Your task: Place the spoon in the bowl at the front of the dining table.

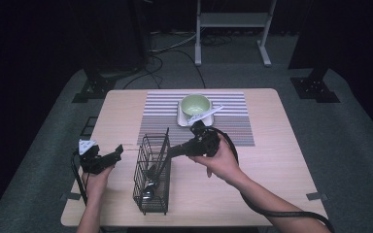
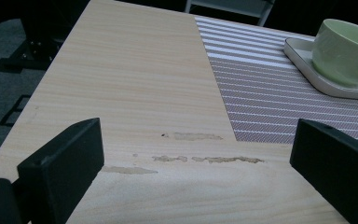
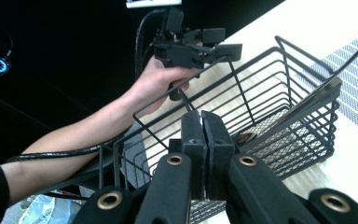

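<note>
Wire basket (image 1: 151,174): black, open grid, boxy; we see it at the table's near edge, between our two hands.
Right gripper (image 3: 204,135): jaws pressed flat together at the basket's rim; whether anything is pinched, we cannot tell.
Left gripper (image 1: 117,151): jaws wide apart, empty, just left of the basket.
Table (image 2: 135,84): pale wood grain, scuffed.
Placemat (image 2: 265,98): striped weave.
Cup (image 2: 347,49): smooth pale green, on a white tray (image 2: 303,60).

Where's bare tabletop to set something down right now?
Free: the far-left wood between the table edge and the striped mat, and the right side beyond the mat. Crowded: the wire basket, with the right gripper at it, and the green bowl on its tray.
</note>
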`<control>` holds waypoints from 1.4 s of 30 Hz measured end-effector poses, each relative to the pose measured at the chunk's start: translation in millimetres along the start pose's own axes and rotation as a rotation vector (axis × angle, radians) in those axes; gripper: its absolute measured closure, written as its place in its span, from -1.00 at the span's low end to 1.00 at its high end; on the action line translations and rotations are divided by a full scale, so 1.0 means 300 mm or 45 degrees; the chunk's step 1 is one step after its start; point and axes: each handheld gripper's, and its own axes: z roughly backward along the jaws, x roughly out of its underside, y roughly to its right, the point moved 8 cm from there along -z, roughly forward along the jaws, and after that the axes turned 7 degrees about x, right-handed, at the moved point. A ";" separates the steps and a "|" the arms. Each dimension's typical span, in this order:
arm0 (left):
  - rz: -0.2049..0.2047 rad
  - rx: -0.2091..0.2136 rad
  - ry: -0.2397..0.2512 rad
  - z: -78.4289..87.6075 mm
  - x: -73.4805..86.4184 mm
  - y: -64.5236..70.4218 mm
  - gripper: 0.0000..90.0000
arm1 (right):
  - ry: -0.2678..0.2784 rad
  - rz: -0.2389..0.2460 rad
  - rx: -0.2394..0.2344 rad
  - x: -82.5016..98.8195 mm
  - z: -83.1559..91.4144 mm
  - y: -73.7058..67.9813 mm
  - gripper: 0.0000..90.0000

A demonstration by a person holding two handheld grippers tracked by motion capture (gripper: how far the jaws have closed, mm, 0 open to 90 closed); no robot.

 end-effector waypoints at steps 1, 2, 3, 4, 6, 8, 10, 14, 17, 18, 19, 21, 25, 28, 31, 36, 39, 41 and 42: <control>0.000 0.000 0.000 0.000 0.000 0.000 -0.96 | 0.003 -0.002 0.000 -0.003 0.005 -0.001 0.97; 0.002 -0.001 -0.001 0.000 0.000 -0.001 -0.96 | 0.006 -0.003 -0.001 -0.006 0.009 -0.001 0.97; 0.002 -0.001 -0.002 0.000 0.001 -0.001 -0.96 | 0.011 -0.008 -0.003 -0.010 0.014 -0.001 0.97; 0.002 -0.001 -0.003 0.000 0.001 -0.001 -0.96 | 0.015 -0.010 -0.004 -0.012 0.016 0.000 0.97; 0.002 -0.001 -0.002 0.001 0.000 -0.001 -0.96 | 0.025 -0.019 -0.010 -0.020 0.027 0.002 0.97; 0.002 -0.002 -0.002 0.001 0.000 -0.002 -0.96 | 0.032 -0.025 -0.017 -0.025 0.034 0.001 0.97; 0.002 -0.001 -0.003 0.002 0.000 -0.002 -0.96 | 0.038 -0.030 -0.023 -0.029 0.040 -0.001 0.97; 0.006 -0.003 0.001 0.003 -0.001 -0.002 -0.96 | 0.050 -0.036 -0.030 -0.038 0.053 -0.003 0.97; 0.006 -0.003 0.002 0.002 -0.001 -0.002 -0.96 | 0.064 -0.036 -0.031 -0.047 0.066 -0.003 0.97; 0.004 -0.003 0.001 0.003 -0.001 -0.002 -0.96 | 0.072 -0.040 -0.036 -0.052 0.076 -0.003 0.97; 0.004 -0.003 0.000 0.003 -0.001 -0.002 -0.96 | 0.073 -0.041 -0.044 -0.054 0.080 -0.004 0.97; 0.003 -0.003 0.001 0.002 -0.001 -0.002 -0.96 | 0.074 -0.047 -0.056 -0.058 0.087 -0.007 0.97; 0.003 -0.003 0.001 0.002 -0.001 -0.002 -0.96 | 0.082 -0.047 -0.062 -0.063 0.095 -0.009 0.97; 0.004 -0.004 0.002 0.002 -0.001 -0.002 -0.96 | 0.089 -0.048 -0.064 -0.068 0.108 -0.010 0.97; 0.002 -0.003 0.002 0.002 -0.001 -0.002 -0.96 | 0.093 -0.053 -0.064 -0.070 0.117 -0.010 0.97; 0.000 -0.002 0.001 0.001 0.000 -0.001 -0.96 | 0.112 -0.054 -0.065 -0.080 0.139 -0.009 0.97; 0.000 -0.003 0.001 0.001 0.000 0.000 -0.96 | 0.110 -0.058 -0.082 -0.080 0.148 -0.017 0.97; 0.000 -0.003 0.001 0.001 0.000 0.000 -0.96 | 0.109 -0.054 -0.079 -0.080 0.149 -0.018 0.97; -0.001 -0.003 0.001 0.001 0.000 0.000 -0.96 | 0.111 -0.054 -0.080 -0.080 0.154 -0.018 0.97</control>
